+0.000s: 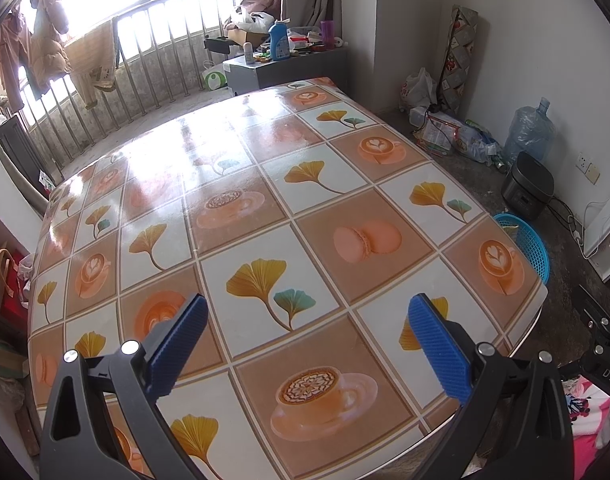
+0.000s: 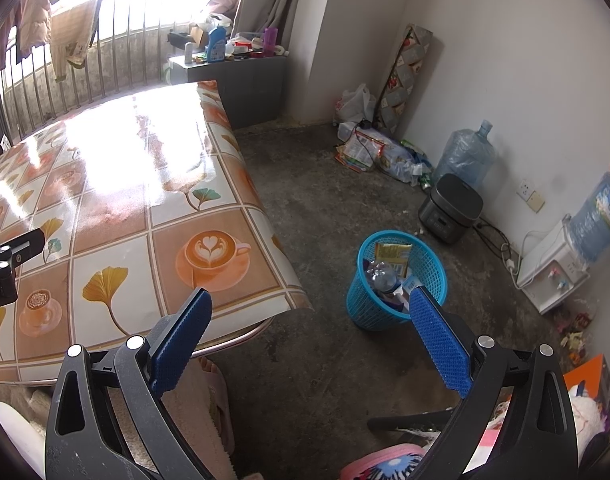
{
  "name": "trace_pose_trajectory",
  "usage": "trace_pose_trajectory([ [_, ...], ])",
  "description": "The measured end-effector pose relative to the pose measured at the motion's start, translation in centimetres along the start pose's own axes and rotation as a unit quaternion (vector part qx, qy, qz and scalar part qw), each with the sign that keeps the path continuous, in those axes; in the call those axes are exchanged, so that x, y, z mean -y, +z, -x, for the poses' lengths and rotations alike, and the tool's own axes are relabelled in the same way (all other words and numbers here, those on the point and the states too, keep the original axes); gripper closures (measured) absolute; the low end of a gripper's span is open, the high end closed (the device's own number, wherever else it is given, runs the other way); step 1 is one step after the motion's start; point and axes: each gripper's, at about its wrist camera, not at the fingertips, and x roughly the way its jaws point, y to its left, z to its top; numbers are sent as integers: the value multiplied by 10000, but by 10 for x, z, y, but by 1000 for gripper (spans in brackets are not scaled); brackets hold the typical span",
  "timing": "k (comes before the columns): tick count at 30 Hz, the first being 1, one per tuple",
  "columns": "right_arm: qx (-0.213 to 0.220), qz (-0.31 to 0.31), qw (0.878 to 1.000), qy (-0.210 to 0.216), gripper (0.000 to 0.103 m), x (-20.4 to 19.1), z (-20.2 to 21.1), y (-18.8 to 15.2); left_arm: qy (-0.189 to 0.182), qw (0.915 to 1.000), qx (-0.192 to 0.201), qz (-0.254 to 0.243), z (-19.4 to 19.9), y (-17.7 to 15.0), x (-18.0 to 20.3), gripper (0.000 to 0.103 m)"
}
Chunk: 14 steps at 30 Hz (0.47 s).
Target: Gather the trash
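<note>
A blue mesh trash basket stands on the concrete floor right of the table; it holds a plastic bottle and a yellow wrapper. Its rim also shows in the left wrist view past the table's right edge. My left gripper is open and empty, held above the table with the patterned cloth. My right gripper is open and empty, held over the floor between the table's corner and the basket. I see no loose trash on the tablecloth.
A black rice cooker, water jugs and a pile of bags and wrappers line the right wall. A water dispenser stands at far right. A grey cabinet with clutter sits beyond the table.
</note>
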Motion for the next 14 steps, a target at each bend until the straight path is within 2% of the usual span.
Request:
trace_pose_trajectory([
  [14,16,-18,10000,8,8,-3,1,4,-27,10000,-49,23,-3,-3,-2,5],
])
